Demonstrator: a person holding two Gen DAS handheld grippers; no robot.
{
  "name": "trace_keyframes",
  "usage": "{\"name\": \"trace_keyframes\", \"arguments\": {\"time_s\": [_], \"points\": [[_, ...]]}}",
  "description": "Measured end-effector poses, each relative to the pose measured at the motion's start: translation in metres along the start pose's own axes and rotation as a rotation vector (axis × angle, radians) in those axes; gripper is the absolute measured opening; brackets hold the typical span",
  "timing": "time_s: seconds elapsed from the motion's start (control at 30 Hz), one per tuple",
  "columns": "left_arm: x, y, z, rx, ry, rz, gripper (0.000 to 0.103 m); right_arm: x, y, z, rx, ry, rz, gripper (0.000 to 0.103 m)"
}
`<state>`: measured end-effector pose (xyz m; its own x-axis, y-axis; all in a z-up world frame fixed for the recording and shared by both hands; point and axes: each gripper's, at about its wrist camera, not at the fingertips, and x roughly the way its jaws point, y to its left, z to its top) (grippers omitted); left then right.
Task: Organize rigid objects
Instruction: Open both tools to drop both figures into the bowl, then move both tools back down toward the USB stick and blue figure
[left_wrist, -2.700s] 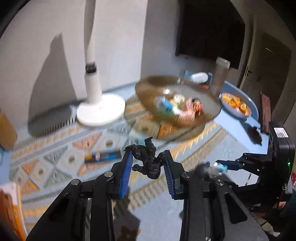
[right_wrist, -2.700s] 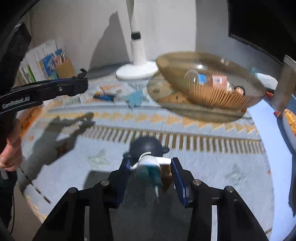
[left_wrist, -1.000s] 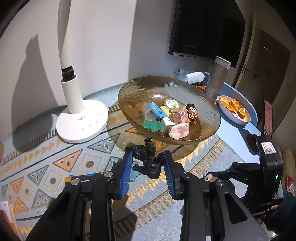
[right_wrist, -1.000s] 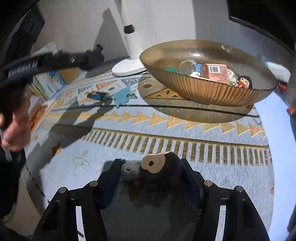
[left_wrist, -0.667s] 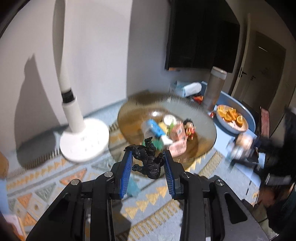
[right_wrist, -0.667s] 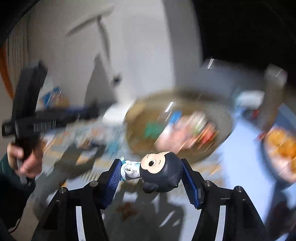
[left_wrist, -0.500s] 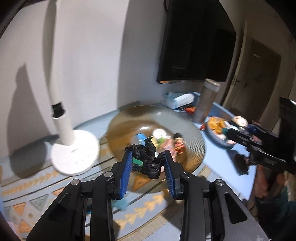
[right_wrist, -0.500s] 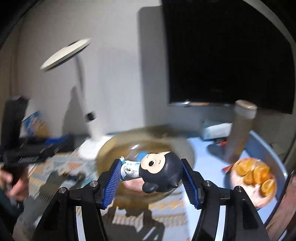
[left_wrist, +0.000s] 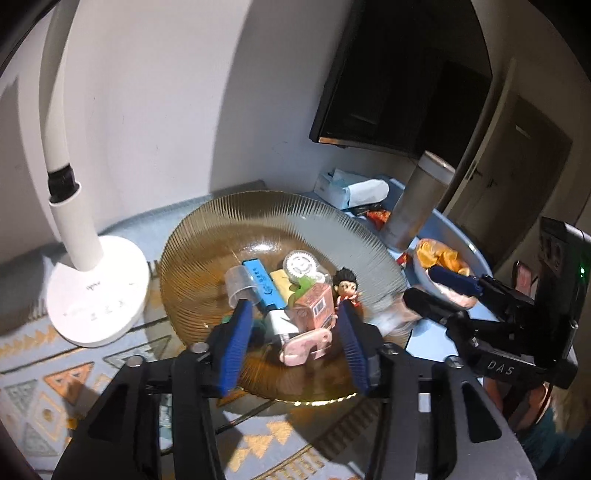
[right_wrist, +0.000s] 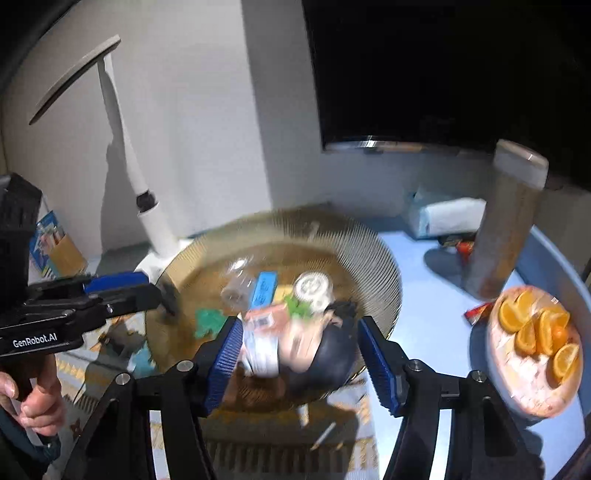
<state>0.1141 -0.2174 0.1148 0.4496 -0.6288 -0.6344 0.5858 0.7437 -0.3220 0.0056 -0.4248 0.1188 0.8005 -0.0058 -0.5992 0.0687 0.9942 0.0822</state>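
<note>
A ribbed amber glass bowl holds several small toys: a blue stick, a clear cup, a pink carton and a red-shirted figurine. My left gripper is open and empty over the bowl's near side. My right gripper is open above the bowl; the dark-haired doll is blurred between its jaws, apparently loose. The black figure is not clearly in view.
A white desk lamp stands left of the bowl on a patterned mat. A plate of orange slices, a tall tumbler and a tissue pack stand to the right on the blue table.
Both grippers rose and moved over the bowl, then opened. The black figure left my left gripper. The dark-haired doll is released from my right gripper.
</note>
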Motion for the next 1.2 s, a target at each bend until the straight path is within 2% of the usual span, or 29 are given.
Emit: {"name": "trace_keyframes", "arguments": {"time_s": [0.03,0.07,0.1,0.3,0.6,0.73,0.8,0.9,0.97,1.03,1.1,1.13,1.2], "points": [[-0.003,0.002,0.001,-0.014,-0.001,-0.016,0.081,-0.006,-0.001,0.002,-0.006,-0.023,-0.018,0.074],[-0.008,0.003,0.001,-0.026,-0.018,-0.016,0.088,-0.015,-0.002,0.003,-0.005,-0.058,-0.027,0.081],[-0.015,0.003,0.000,-0.032,-0.049,-0.011,0.090,-0.022,-0.002,0.004,-0.001,-0.086,-0.022,0.083],[-0.078,0.002,0.001,-0.012,-0.169,0.024,0.090,-0.048,0.011,0.005,-0.025,-0.123,0.030,0.083],[-0.187,0.008,-0.017,-0.015,-0.341,0.134,0.090,-0.103,0.085,0.000,-0.197,-0.189,0.110,0.083],[-0.220,0.031,-0.039,-0.071,-0.371,0.182,0.094,-0.112,0.118,-0.007,-0.266,-0.179,0.139,0.083],[-0.228,0.044,-0.050,-0.097,-0.371,0.229,0.094,-0.108,0.136,-0.012,-0.282,-0.151,0.165,0.083],[-0.231,0.059,-0.069,-0.095,-0.343,0.368,0.094,-0.091,0.154,-0.019,-0.267,-0.076,0.224,0.083],[-0.219,0.072,-0.083,-0.086,-0.271,0.412,0.094,-0.072,0.162,-0.024,-0.224,0.001,0.250,0.083],[-0.196,0.089,-0.095,-0.082,-0.187,0.414,0.094,-0.037,0.169,-0.034,-0.146,0.149,0.282,0.081],[-0.169,0.104,-0.103,-0.060,-0.107,0.424,0.094,-0.008,0.170,-0.045,-0.066,0.261,0.372,0.069],[-0.156,0.111,-0.107,-0.037,-0.072,0.442,0.094,0.009,0.171,-0.052,-0.018,0.321,0.412,0.068],[-0.125,0.128,-0.116,-0.012,0.002,0.486,0.094,0.031,0.174,-0.063,0.016,0.387,0.410,0.067]]}}
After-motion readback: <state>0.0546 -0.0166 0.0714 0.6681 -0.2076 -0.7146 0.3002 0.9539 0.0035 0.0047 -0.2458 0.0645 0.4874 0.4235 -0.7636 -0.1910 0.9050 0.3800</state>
